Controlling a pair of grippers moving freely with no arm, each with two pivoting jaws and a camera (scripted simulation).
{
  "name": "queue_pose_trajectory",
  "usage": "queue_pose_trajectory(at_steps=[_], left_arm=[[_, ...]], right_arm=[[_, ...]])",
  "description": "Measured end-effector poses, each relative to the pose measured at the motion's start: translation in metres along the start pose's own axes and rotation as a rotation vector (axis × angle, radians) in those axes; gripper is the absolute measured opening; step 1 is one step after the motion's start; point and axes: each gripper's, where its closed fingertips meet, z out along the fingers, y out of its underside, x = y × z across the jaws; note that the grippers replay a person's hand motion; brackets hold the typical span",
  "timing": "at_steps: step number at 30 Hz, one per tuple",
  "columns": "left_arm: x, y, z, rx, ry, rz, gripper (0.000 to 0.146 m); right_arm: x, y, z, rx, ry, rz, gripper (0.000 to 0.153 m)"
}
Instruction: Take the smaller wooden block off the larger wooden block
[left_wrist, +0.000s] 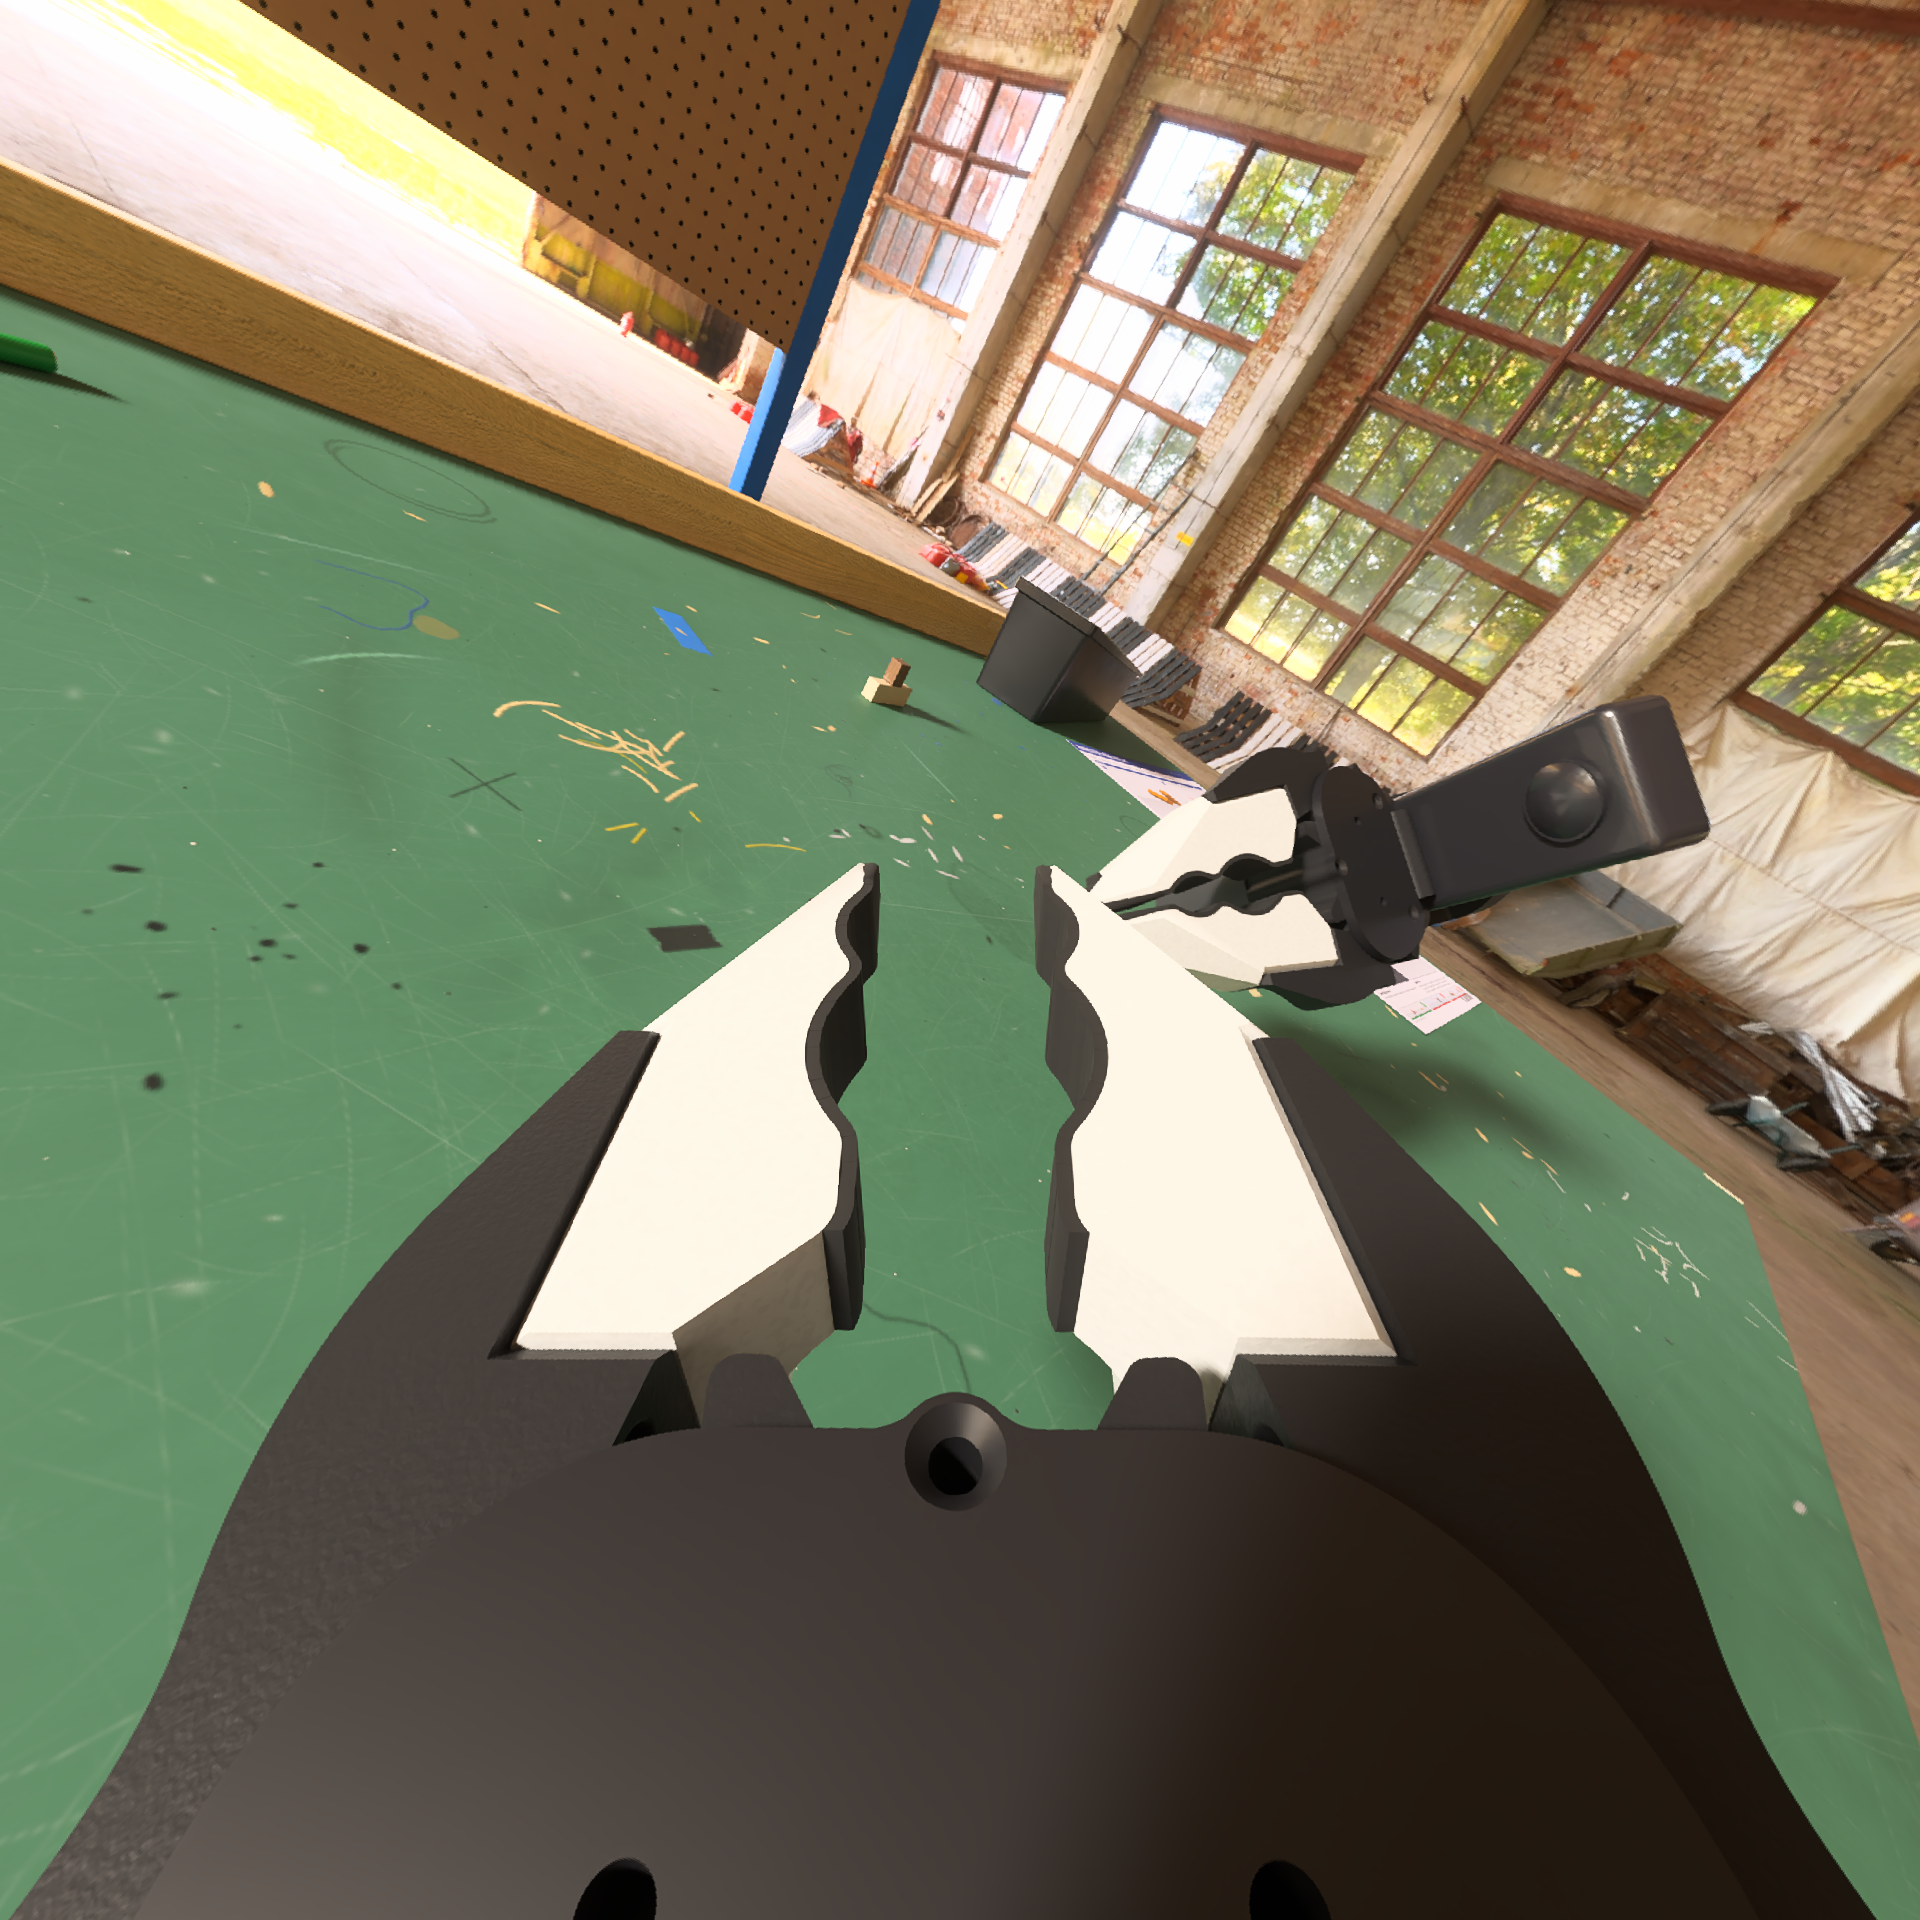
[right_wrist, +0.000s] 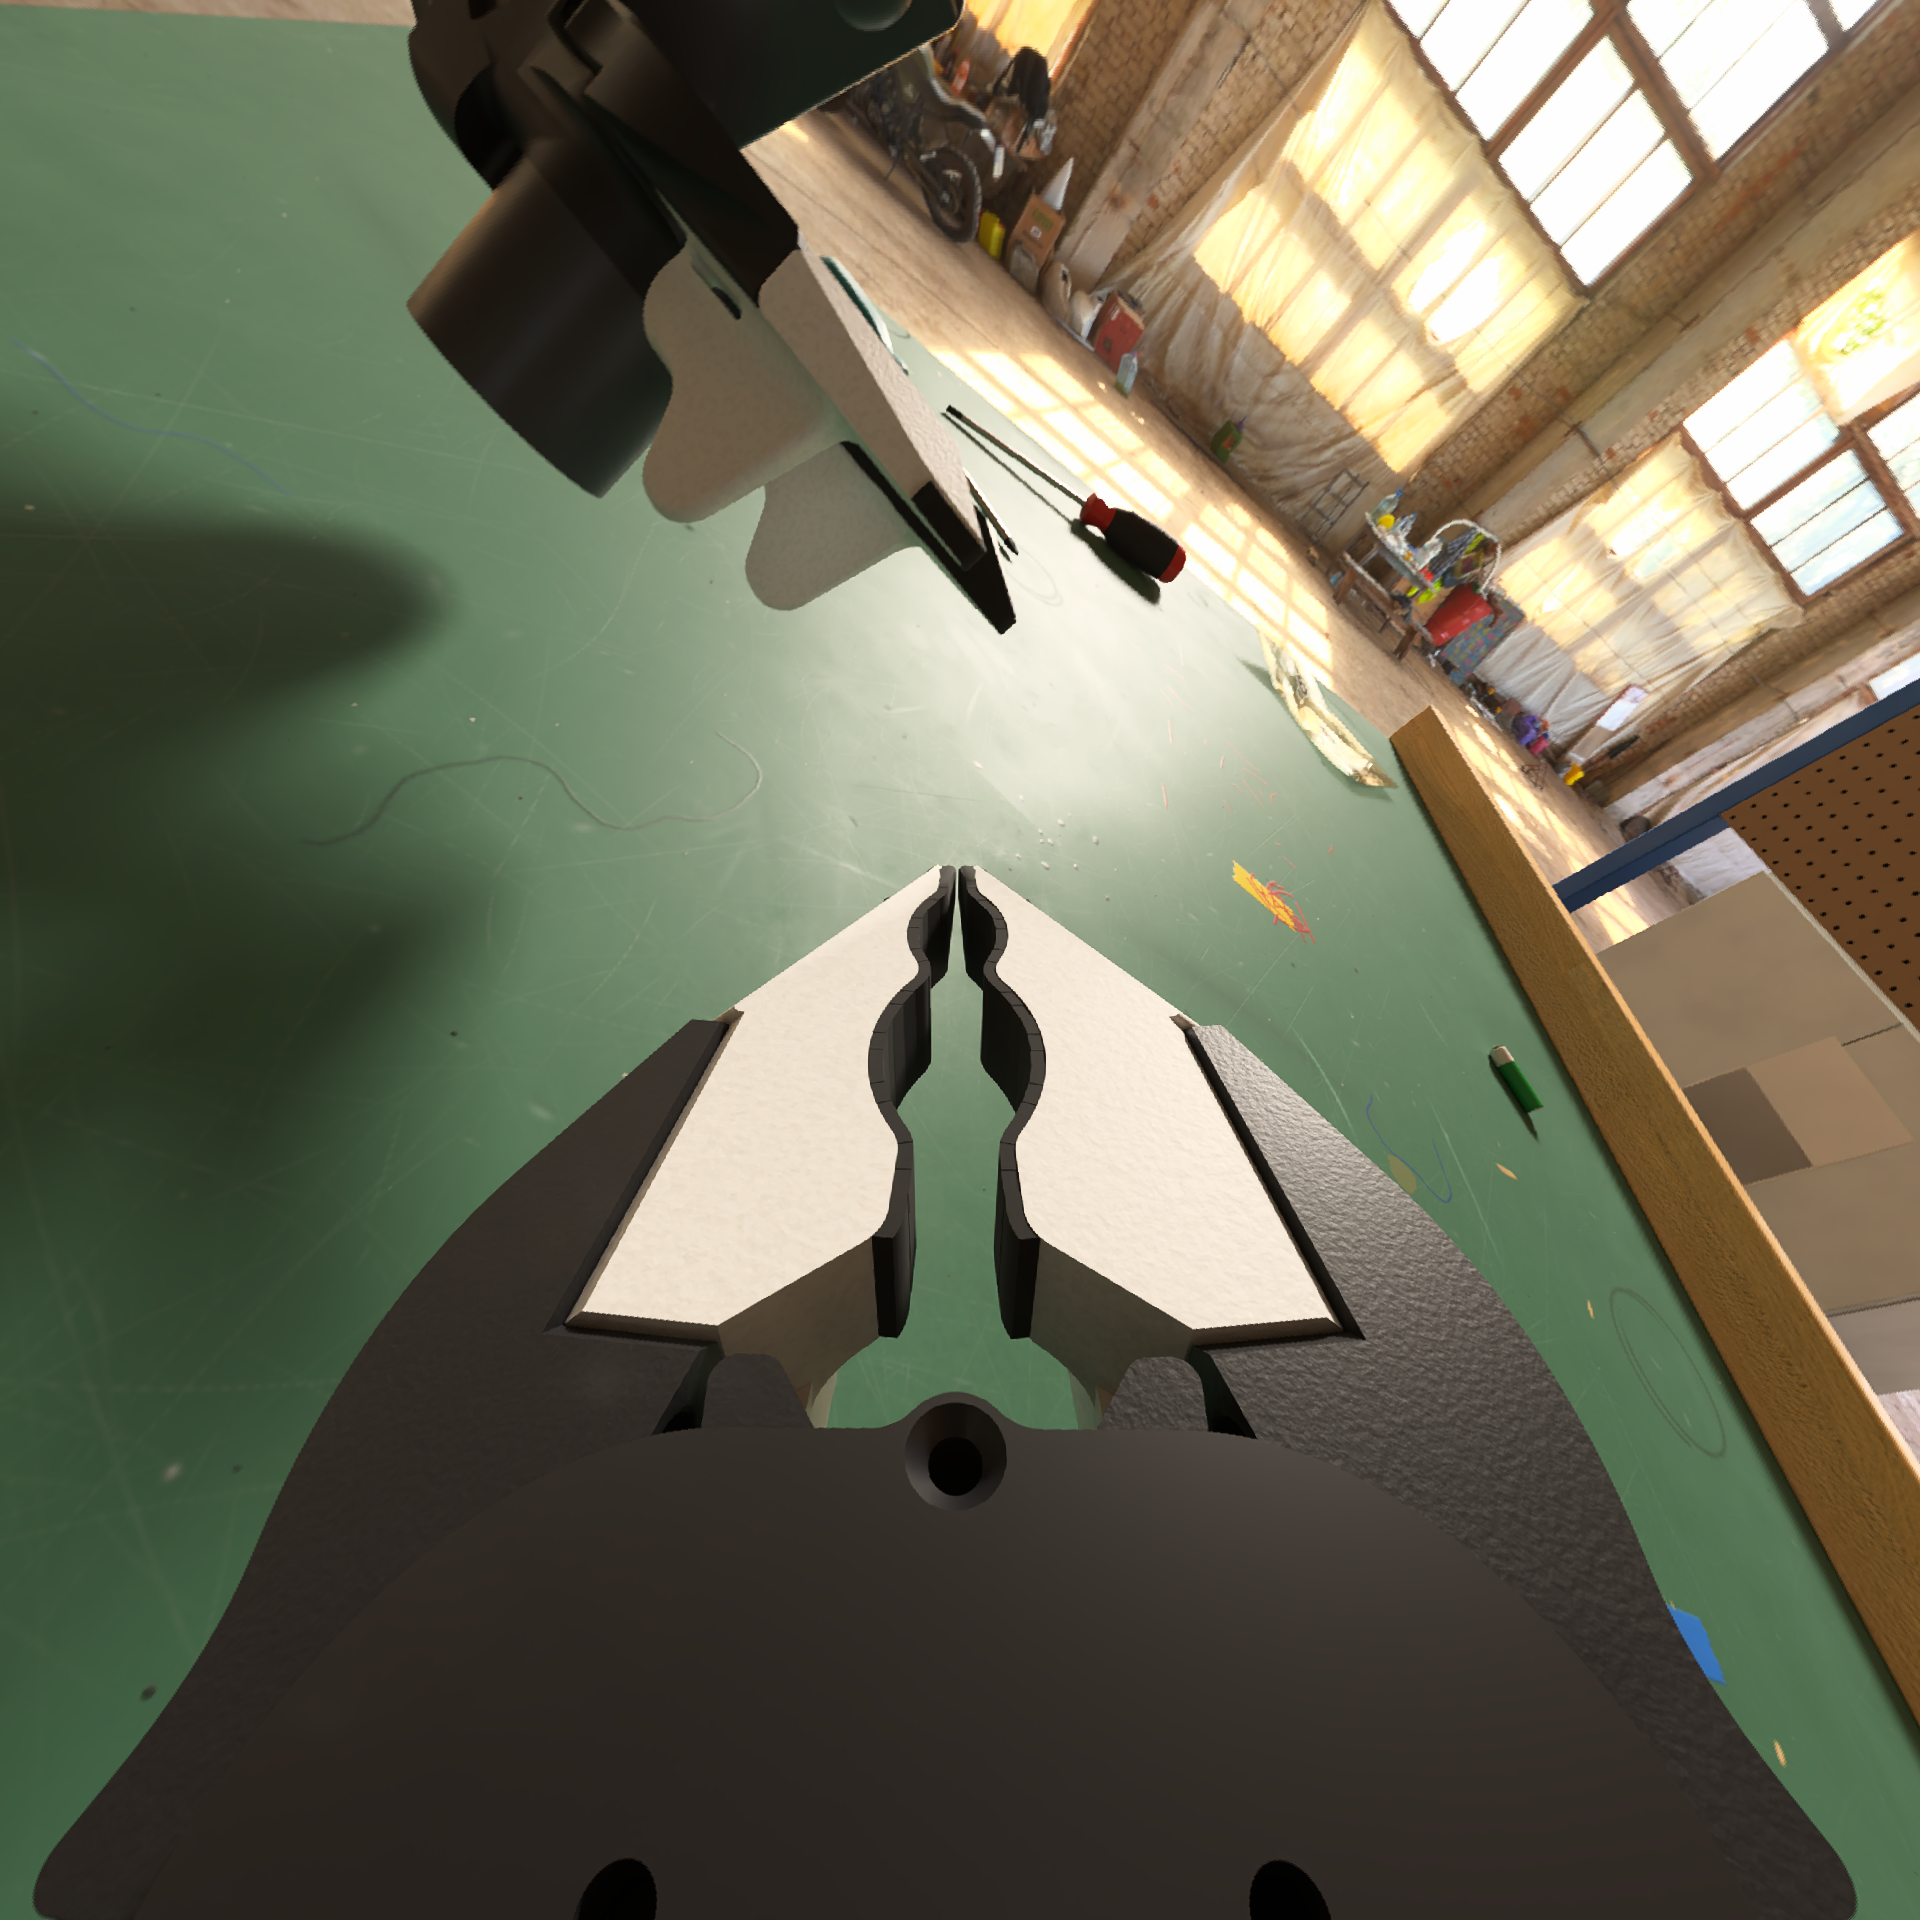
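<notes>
Left hand-held gripper (left_wrist: 956, 894) is hovering spread, empty; right hand-held gripper (right_wrist: 954, 883) is pressed together. Smaller wooden block (left_wrist: 898, 671) is perching crooked on larger wooden block (left_wrist: 884, 691), well away. A careless nudge risks dragging both.

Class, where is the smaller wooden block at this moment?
In the left wrist view, the smaller wooden block sits atop the larger wooden block far across the green mat, just left of the dark bin, well beyond the open left gripper.
</notes>
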Motion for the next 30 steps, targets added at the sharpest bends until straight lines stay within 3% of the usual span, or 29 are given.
queue_pose_trajectory(at_steps=[15, 30], left_arm=[[0.002, 0.004, 0.003, -0.020, -0.010, 0.036, 0.029], [0.001, 0.005, 0.003, -0.032, -0.008, 0.034, 0.029]], right_arm=[[-0.046, 0.026, -0.038, -0.181, -0.270, 0.002, 0.001], [-0.064, 0.044, -0.035, -0.262, -0.339, -0.038, 0.000]])
